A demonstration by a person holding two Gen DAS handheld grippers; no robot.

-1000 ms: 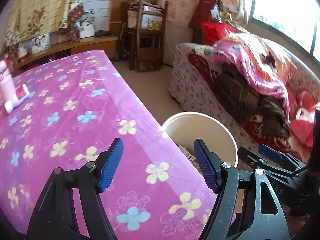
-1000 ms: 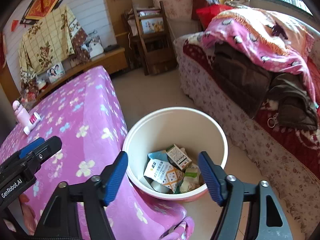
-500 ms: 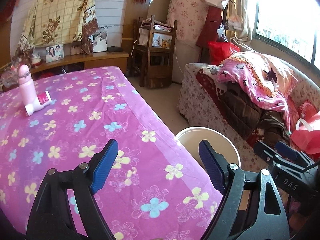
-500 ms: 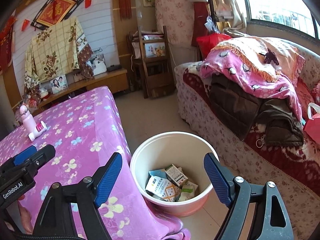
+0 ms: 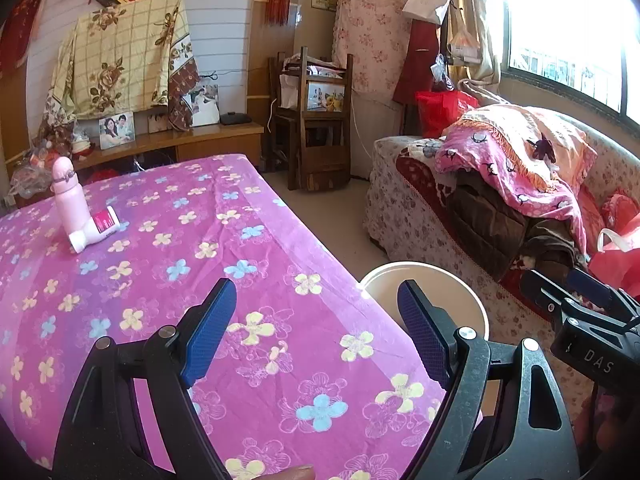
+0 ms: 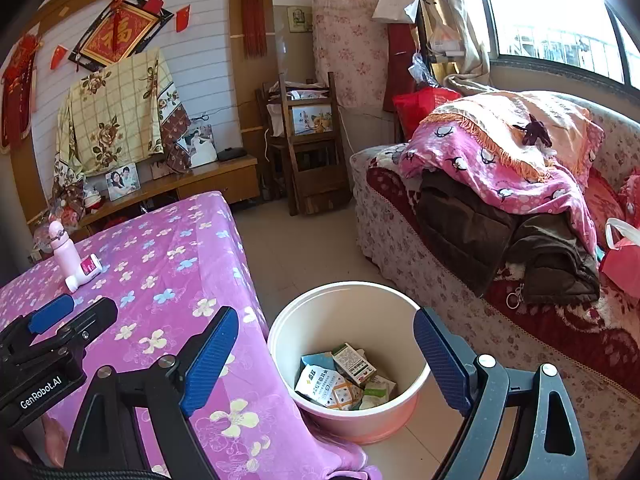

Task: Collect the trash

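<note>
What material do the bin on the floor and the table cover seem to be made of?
Bin: probably plastic, smooth, cream with a pinkish base; the thin moulded rim suggests it. Table cover: soft plush fabric, pink with printed flowers; it creases and drapes over the edge.

**Colours seen**

Tablecloth (image 5: 248, 280): pink w/ yellow & blue flowers. Bucket (image 6: 348, 364): cream. Packets (image 6: 340, 380) in it: white, green, blue. Bottle (image 5: 70, 196): pale pink. Tube (image 5: 94, 230): white w/ pink label. Gripper pads (image 6: 208, 360): blue on black. Sofa (image 6: 400, 232): flowery, red blanket.
</note>
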